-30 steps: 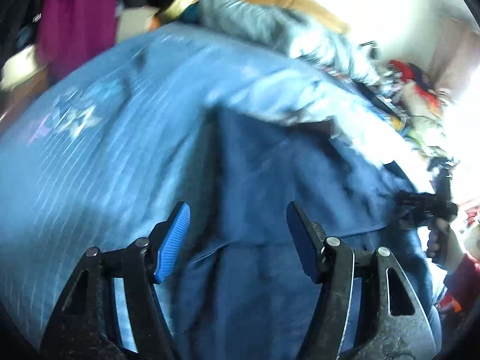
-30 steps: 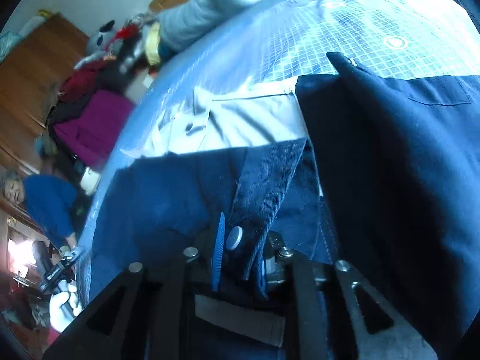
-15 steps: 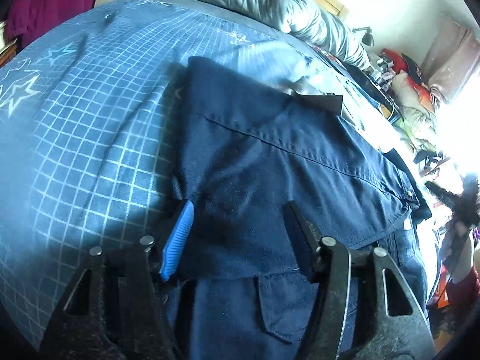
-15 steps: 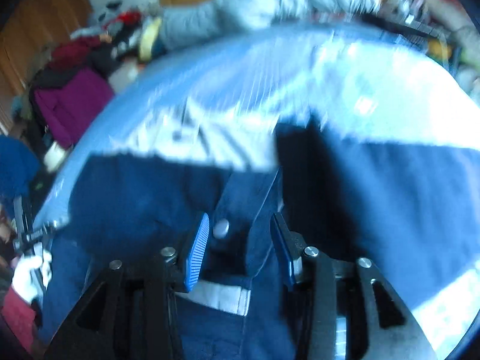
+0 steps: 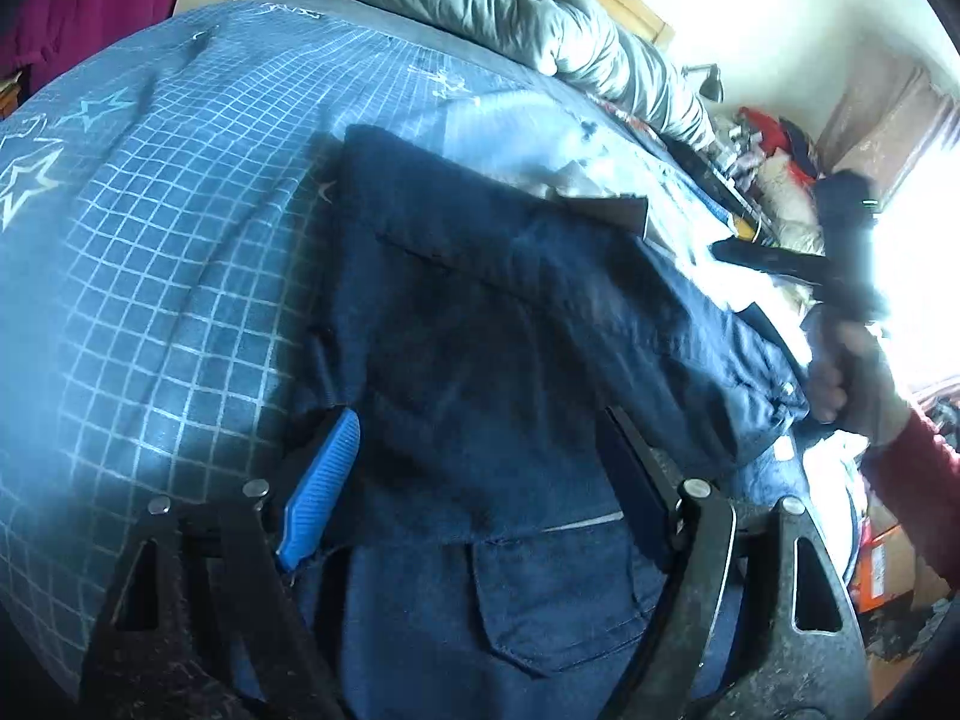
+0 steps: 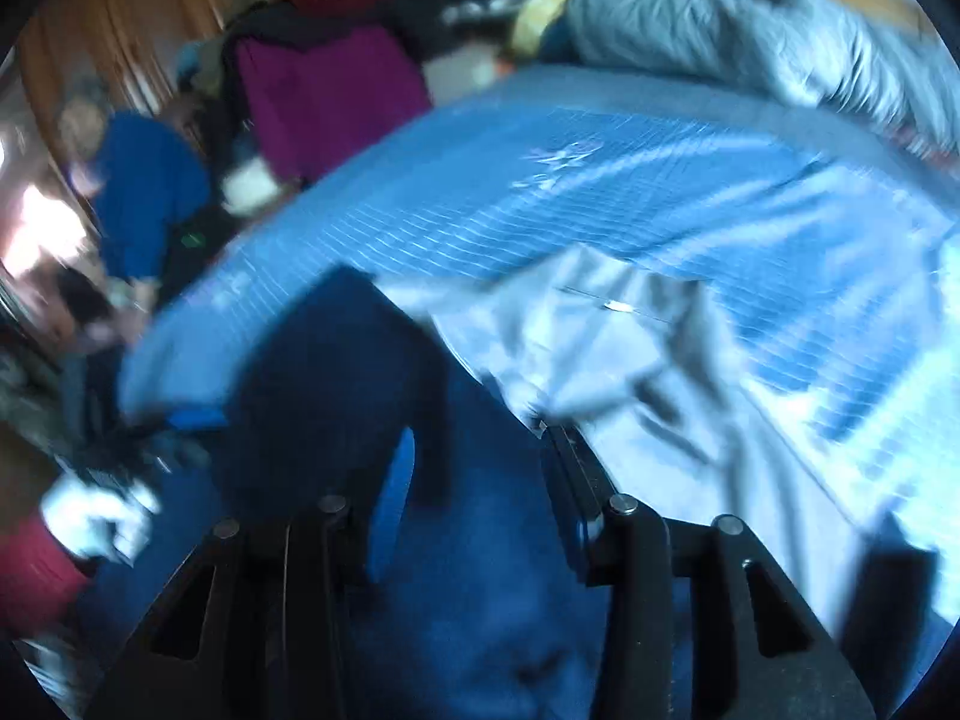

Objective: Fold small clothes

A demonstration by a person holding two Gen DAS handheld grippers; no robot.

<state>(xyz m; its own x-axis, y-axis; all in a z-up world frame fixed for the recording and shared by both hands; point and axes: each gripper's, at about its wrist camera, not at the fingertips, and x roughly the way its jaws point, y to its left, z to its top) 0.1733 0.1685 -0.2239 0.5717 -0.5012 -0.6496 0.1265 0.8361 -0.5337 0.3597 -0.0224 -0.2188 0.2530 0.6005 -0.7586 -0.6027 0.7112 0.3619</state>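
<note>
One fold looks done: the navy trousers [image 5: 492, 360] lie doubled over on the grid-pattern bedspread [image 5: 150, 228], upper layer draped across the pocketed lower part. Left gripper [image 5: 474, 480] has jaws spread wide over the folded edge, pinching nothing. Right gripper [image 6: 480, 480] is blurred; jaws look parted above navy cloth, nothing gripped. A pale grey garment [image 6: 648, 360] lies beside, unfolded. Judgement: maybe halfway, at least one more fold on the trousers left.

The left gripper [image 5: 480, 480] hovers with its jaws spread wide over folded navy trousers [image 5: 510, 330] lying on a blue grid-patterned bed [image 5: 150, 240]; the right gripper [image 5: 840, 258] appears far right.
</note>
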